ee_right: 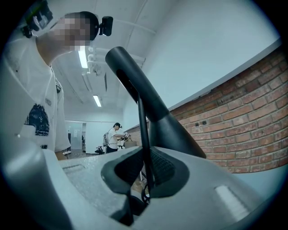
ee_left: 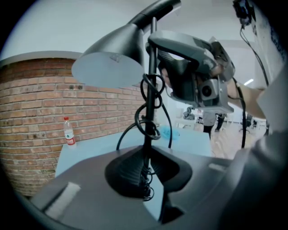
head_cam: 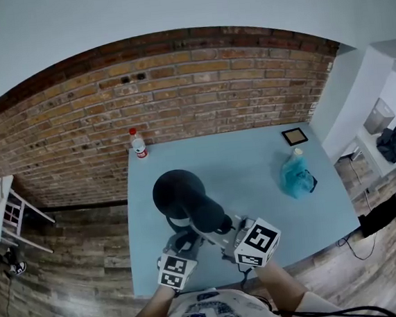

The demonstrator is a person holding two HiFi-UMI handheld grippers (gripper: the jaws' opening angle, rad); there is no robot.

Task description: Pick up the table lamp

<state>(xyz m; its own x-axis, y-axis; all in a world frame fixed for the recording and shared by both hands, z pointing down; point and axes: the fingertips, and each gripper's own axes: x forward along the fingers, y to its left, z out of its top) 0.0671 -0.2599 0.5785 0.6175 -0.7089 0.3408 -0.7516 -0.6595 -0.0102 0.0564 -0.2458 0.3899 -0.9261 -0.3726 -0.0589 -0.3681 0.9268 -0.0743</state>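
The black table lamp [head_cam: 179,192] is held over the near edge of the light blue table [head_cam: 254,157], its round shade seen from above. My left gripper [head_cam: 186,243] and right gripper [head_cam: 224,232] are both shut on its thin stem from the near side. In the left gripper view the stem [ee_left: 147,134] stands upright in the notch between the jaws, with the cord coiled around it and the shade [ee_left: 108,67] above left. The right gripper view shows the same stem [ee_right: 144,143] pinched between its jaws below the shade's neck [ee_right: 157,112]. The lamp's base is hidden.
A water bottle [head_cam: 139,144] stands at the table's far left corner, against the brick wall [head_cam: 212,83]. A blue plastic bag [head_cam: 297,177] and a small dark square frame [head_cam: 294,136] lie at the right. A white stand [head_cam: 1,208] is on the floor to the left.
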